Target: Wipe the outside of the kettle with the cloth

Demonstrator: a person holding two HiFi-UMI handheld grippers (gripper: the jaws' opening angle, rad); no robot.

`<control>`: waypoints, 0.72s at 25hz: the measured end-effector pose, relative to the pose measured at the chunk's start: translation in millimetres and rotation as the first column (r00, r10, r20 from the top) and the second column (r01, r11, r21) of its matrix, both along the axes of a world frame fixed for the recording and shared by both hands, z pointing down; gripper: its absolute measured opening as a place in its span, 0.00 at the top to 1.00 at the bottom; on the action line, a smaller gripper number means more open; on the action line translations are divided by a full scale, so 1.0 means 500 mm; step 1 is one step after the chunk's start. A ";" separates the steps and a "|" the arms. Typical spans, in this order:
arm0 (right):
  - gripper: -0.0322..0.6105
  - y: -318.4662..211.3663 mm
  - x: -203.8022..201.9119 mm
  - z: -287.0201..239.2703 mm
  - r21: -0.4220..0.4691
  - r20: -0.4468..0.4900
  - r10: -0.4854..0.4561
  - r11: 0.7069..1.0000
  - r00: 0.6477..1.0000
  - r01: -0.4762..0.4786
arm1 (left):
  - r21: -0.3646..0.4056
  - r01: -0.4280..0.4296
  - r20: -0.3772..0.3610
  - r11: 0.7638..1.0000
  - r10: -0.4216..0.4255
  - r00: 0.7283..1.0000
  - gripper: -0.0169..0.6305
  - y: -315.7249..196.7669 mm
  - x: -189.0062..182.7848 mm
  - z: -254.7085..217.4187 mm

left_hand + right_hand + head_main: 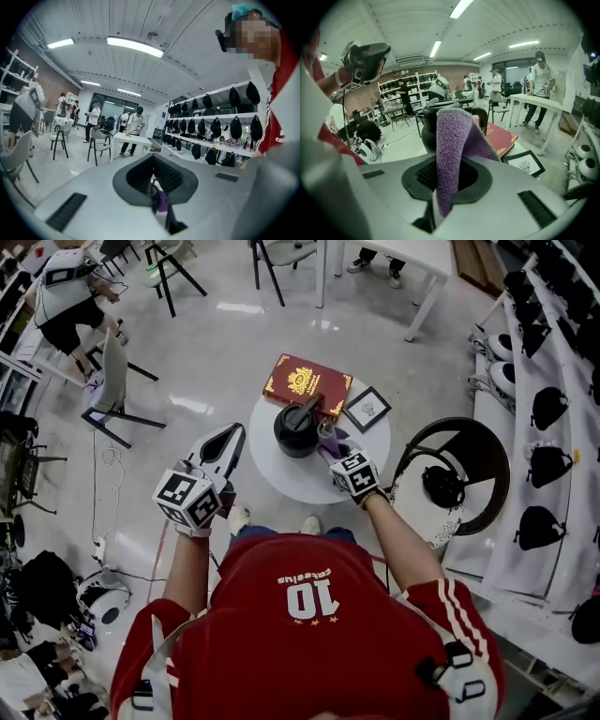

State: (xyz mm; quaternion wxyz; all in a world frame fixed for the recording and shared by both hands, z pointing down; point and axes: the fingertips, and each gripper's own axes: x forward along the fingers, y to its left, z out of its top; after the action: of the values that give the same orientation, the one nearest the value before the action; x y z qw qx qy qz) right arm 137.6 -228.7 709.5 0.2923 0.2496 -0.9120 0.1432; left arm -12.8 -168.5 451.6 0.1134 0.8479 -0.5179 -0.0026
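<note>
kettle [298,427] sits black on the round table [281,482], right gripper [337,454] clamped on the purple cloth [450,154] just beside it; left gripper [236,433] hangs off left, jaws together, empty.

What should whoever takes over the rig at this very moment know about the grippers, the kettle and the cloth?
Left gripper: shut, empty, held off the round white table to the left of it.
Right gripper: shut on the purple cloth, right next to the black kettle; I cannot tell whether the cloth touches it.
The kettle stands upright on the table, in front of a red book and a framed picture.
Done: cloth picked up and brought to the kettle. The pictures do not show how much has been wiped.
Left: wipe around the kettle's outside, perhaps steadying it with the left gripper.
</note>
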 end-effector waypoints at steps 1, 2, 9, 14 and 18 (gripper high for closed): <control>0.88 0.004 -0.001 -0.001 -0.001 -0.002 0.004 1.000 1.000 -0.004 | 0.002 -0.009 -0.003 1.000 0.009 1.000 0.96 -0.004 0.001 -0.002; 0.88 0.009 -0.002 -0.001 -0.002 -0.004 0.007 1.000 1.000 -0.007 | 0.004 -0.019 -0.006 1.000 0.019 1.000 0.96 -0.007 0.003 -0.003; 0.88 0.035 -0.017 -0.008 -0.002 -0.014 0.039 0.999 0.999 -0.039 | 0.015 -0.085 -0.028 0.996 0.086 0.996 0.96 -0.026 0.006 -0.002; 0.88 0.049 -0.030 -0.017 -0.007 -0.024 0.074 0.997 0.997 -0.074 | 0.018 -0.131 -0.049 0.991 0.132 0.990 0.96 -0.038 -0.005 -0.006; 0.88 0.060 -0.042 -0.022 -0.011 -0.026 0.114 0.993 0.993 -0.114 | 0.022 -0.168 -0.056 0.986 0.169 0.984 0.96 -0.041 -0.023 -0.012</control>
State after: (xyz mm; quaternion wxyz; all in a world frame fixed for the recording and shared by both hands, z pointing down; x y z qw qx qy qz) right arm 116.4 -198.9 698.3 0.2966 0.3011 -0.8916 0.1624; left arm -24.4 -188.9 445.7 0.1209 0.8891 -0.4408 -0.0221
